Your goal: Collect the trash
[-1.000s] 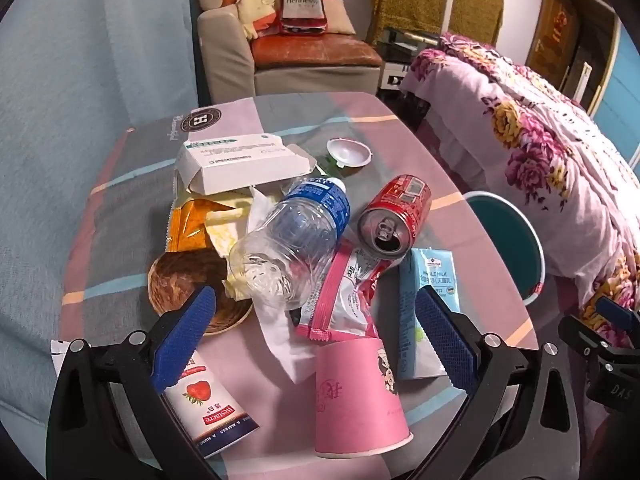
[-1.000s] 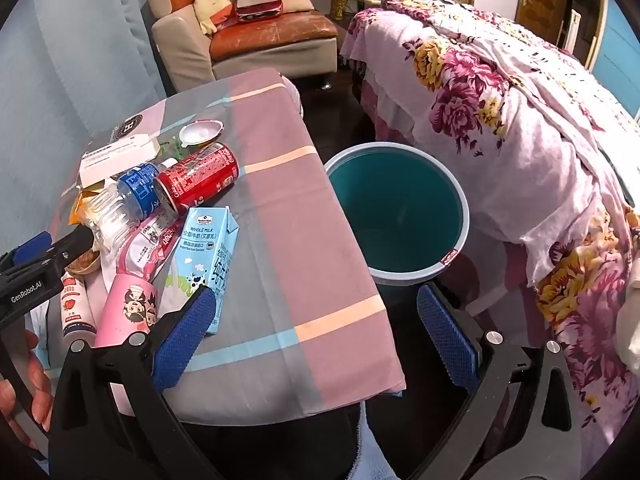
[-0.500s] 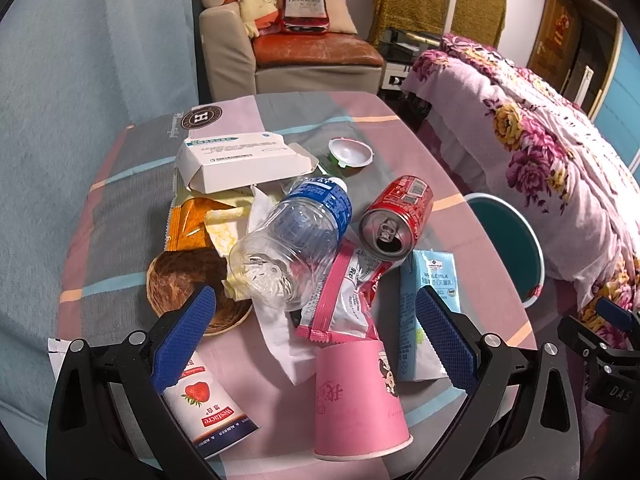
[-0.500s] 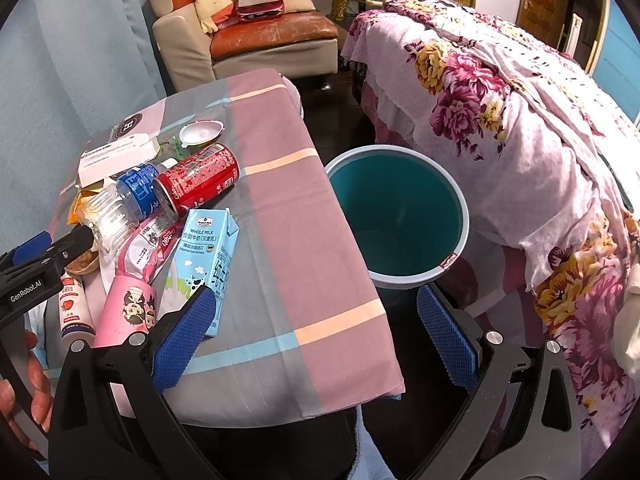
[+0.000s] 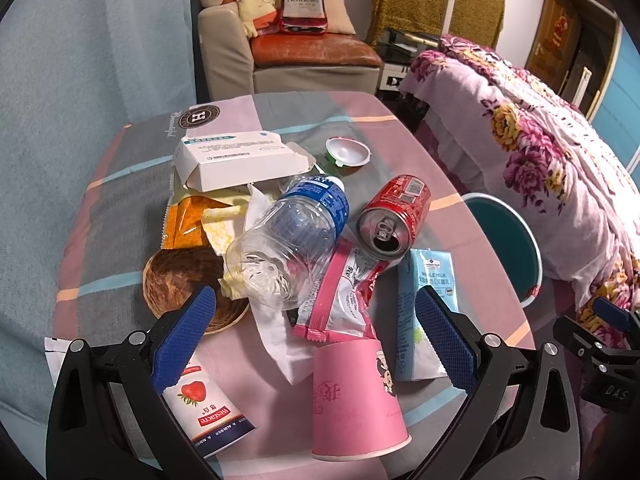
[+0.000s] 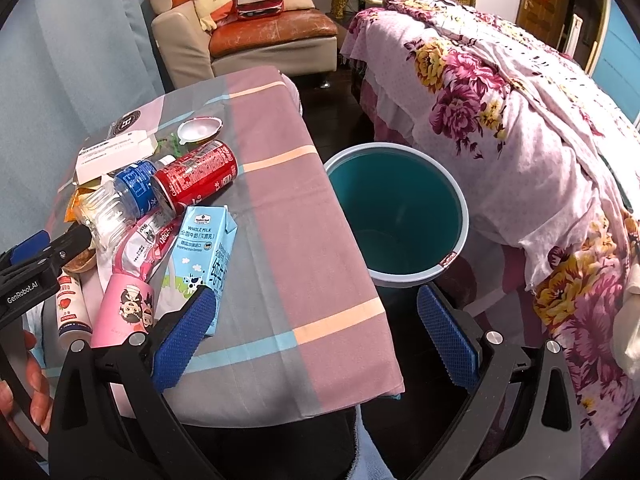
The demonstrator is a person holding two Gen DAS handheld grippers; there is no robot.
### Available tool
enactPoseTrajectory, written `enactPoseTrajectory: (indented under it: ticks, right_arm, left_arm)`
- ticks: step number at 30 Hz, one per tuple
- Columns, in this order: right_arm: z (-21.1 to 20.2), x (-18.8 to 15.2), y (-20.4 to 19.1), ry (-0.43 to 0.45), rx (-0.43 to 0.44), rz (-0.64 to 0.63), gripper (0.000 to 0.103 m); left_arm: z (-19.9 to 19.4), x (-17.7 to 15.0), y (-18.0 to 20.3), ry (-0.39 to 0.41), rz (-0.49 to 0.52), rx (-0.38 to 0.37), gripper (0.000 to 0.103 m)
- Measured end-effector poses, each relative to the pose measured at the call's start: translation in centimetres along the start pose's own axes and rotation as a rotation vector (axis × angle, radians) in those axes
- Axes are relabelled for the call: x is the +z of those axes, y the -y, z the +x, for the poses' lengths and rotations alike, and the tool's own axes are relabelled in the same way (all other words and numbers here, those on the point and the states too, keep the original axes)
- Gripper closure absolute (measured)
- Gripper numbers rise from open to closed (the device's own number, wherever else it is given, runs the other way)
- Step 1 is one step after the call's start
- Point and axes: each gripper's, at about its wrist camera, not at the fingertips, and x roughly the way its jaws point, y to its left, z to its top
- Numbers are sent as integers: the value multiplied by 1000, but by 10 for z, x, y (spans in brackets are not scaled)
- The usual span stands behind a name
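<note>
- My left tool hangs over the near edge of the tabletop with its blue pads spread wide, pinching nothing.
- Between and just ahead of those pads lies the trash pile: a pink paper cup on its side nearest me, a pink wrapper behind it, and a clear plastic bottle on its side atop white tissue.
- A red soda can lies beside the bottle, its opened top facing me, touching the wrapper.
- A blue milk carton lies flat to the right of the cup; a strawberry yoghurt bottle lies under my left pad.
- Farther back I see a white cardboard box, an orange snack bag, a small woven basket and a white lid.
- My right tool is also spread and empty, hovering past the tabletop's right edge.
- The teal bin stands on the floor between the tabletop and the floral bed, just ahead of my right tool.
</note>
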Motion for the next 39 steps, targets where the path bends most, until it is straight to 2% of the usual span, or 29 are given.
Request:
enactPoseTrajectory:
  ticks: [28,39]
  right_arm:
    - [14,-2,-13,-37,-3,-29,6]
    - [16,0,-21,-56,-7,-42,6]
  left_arm:
    - [3,-8,1,10,-5,9,3]
    - [5,-9,-9,5,-22,-12,3]
